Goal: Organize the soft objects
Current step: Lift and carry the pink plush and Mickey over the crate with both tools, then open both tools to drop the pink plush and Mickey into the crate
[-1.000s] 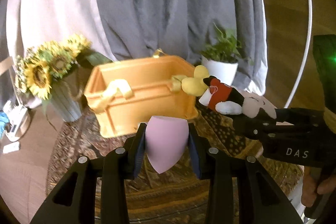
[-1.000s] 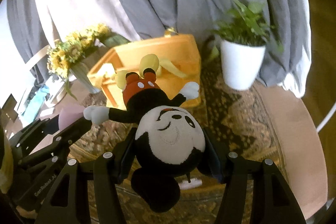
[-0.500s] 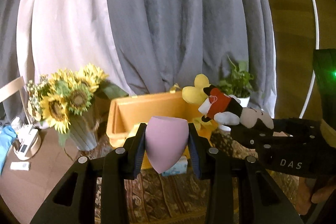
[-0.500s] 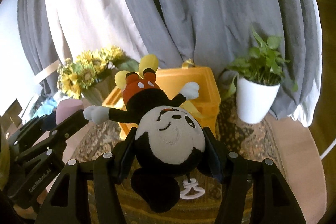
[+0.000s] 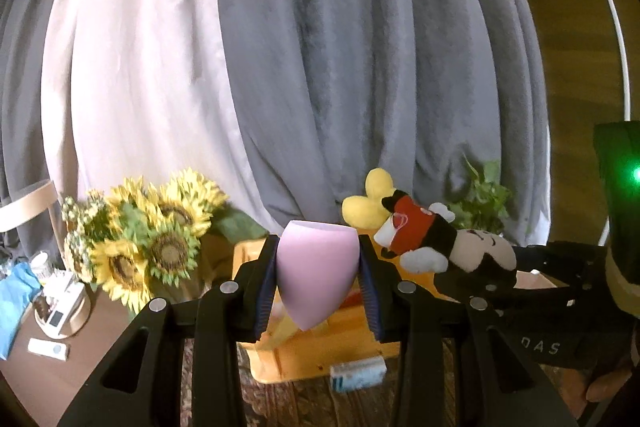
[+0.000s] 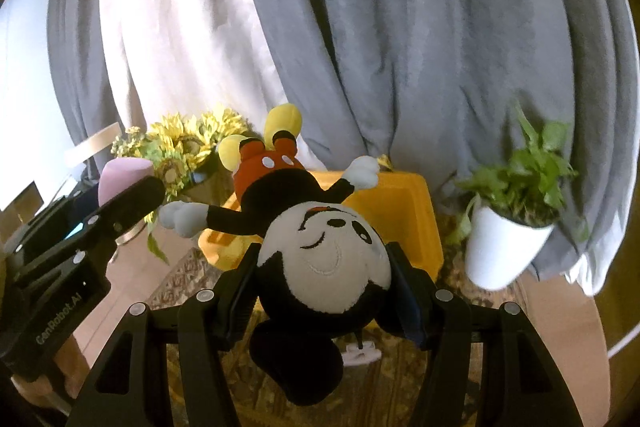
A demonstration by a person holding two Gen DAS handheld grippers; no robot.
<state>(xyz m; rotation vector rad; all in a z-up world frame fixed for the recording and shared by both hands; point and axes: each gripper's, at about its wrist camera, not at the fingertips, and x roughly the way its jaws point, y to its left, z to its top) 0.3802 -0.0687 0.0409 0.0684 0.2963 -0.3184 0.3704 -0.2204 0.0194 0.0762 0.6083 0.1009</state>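
My left gripper (image 5: 318,277) is shut on a pink teardrop-shaped sponge (image 5: 316,267), held in the air in front of the orange bin (image 5: 304,359). My right gripper (image 6: 326,279) is shut on the head of a Mickey Mouse plush (image 6: 320,251), whose body and yellow shoes point away towards the orange bin (image 6: 416,211). In the left wrist view the plush (image 5: 440,247) and the right gripper (image 5: 520,287) are at the right. In the right wrist view the sponge (image 6: 124,173) and the left gripper (image 6: 132,195) are at the left.
A sunflower bouquet in a vase (image 5: 148,239) stands left of the bin. A white potted plant (image 6: 512,223) stands to its right. A small blue-and-white packet (image 5: 358,379) lies before the bin on the patterned cloth (image 6: 192,279). Grey and white curtains (image 5: 320,67) hang behind. Small items (image 5: 60,311) sit far left.
Both grippers have risen and tilted up with their objects still held. The bin and table now sit lower in both views, and more curtain shows.
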